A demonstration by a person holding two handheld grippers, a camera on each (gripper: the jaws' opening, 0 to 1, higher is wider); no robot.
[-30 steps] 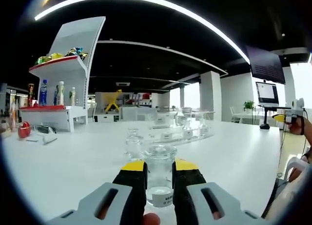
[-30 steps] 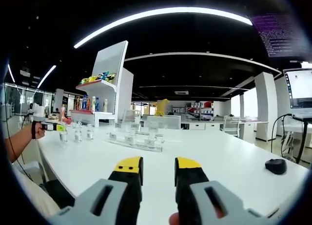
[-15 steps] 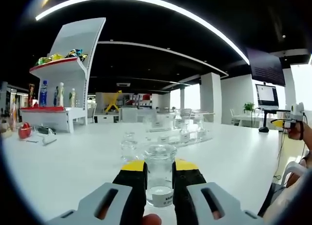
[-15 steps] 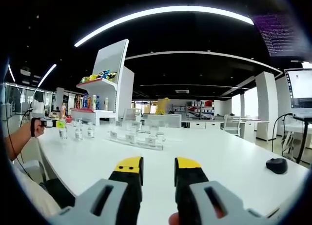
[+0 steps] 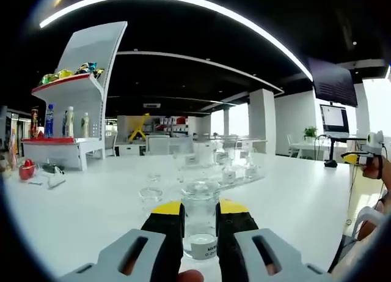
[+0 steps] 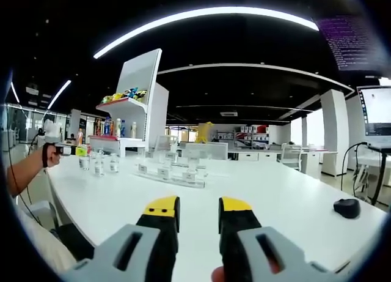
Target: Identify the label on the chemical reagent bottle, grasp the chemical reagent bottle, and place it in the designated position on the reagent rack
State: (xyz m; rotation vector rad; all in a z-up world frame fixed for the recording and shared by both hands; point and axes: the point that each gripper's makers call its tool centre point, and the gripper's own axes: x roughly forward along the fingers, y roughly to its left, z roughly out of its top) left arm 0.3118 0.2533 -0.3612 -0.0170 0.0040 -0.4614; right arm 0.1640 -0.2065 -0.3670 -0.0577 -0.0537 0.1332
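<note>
Left gripper view shows the left gripper (image 5: 199, 216) closed around a clear glass reagent bottle (image 5: 200, 224), with one yellow-tipped jaw pressing on each side of it; the bottle stands upright, and a white label with small dark print, too small to read, is on its lower part. The bottle is above the white table (image 5: 91, 208), but I cannot tell if its base touches the surface. Just beyond it, a little to the left, stands a second small clear bottle (image 5: 150, 197), and farther behind is the transparent reagent rack (image 5: 229, 172) with some bottles in it. In the right gripper view, the right gripper (image 6: 192, 216) has its jaws apart with nothing between them, over the near edge of the same table. The rack (image 6: 171, 172) lies well beyond it, and left of the rack a hand (image 6: 50, 155) holds the other gripper beside two loose bottles (image 6: 105, 164). A black computer mouse (image 6: 346, 208) rests far right of the rack.
</note>
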